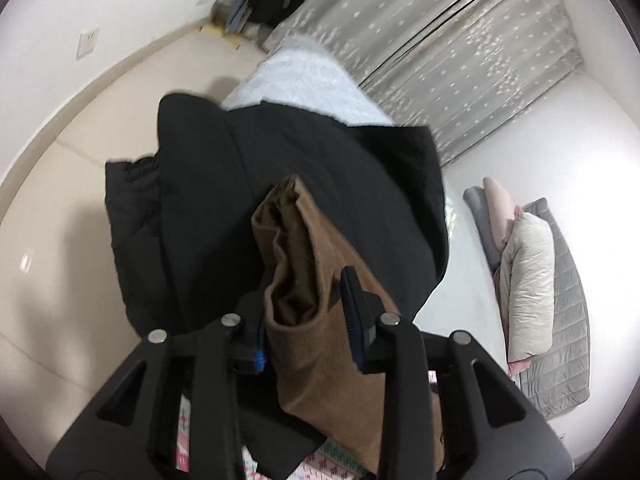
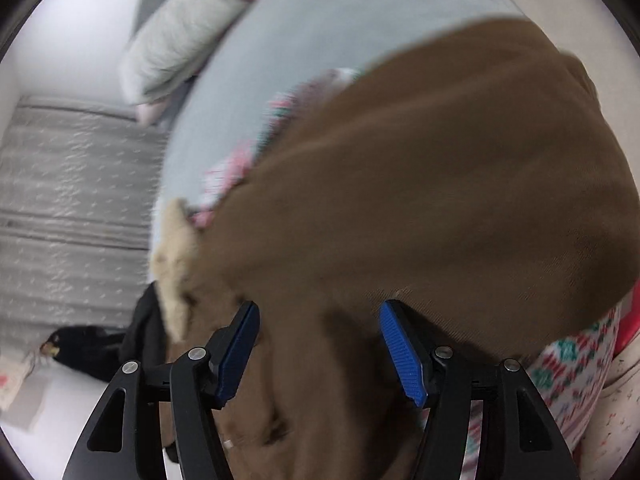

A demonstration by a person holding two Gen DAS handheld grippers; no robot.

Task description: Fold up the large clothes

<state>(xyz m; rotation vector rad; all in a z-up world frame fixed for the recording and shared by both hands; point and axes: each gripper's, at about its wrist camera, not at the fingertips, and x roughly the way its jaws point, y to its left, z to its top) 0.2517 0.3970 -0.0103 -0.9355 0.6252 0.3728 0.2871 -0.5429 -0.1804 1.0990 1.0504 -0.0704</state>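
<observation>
A brown garment (image 1: 316, 280) hangs bunched between the fingers of my left gripper (image 1: 308, 328), which is shut on it above a black padded jacket (image 1: 224, 200) lying on the bed. In the right wrist view the same brown garment (image 2: 420, 184) spreads wide and blurred over the bed, with a cream fleece lining (image 2: 172, 256) at its left edge. My right gripper (image 2: 318, 344) is open just above the brown cloth, its blue pads (image 2: 400, 348) apart and holding nothing.
The light blue-white bed (image 1: 304, 76) carries a patterned pink-green cloth (image 2: 236, 168) under the garment. Folded pillows and quilts (image 1: 528, 276) lie at the bed's far side. Grey curtains (image 1: 452, 40) hang behind. Beige floor (image 1: 52, 216) lies to the left.
</observation>
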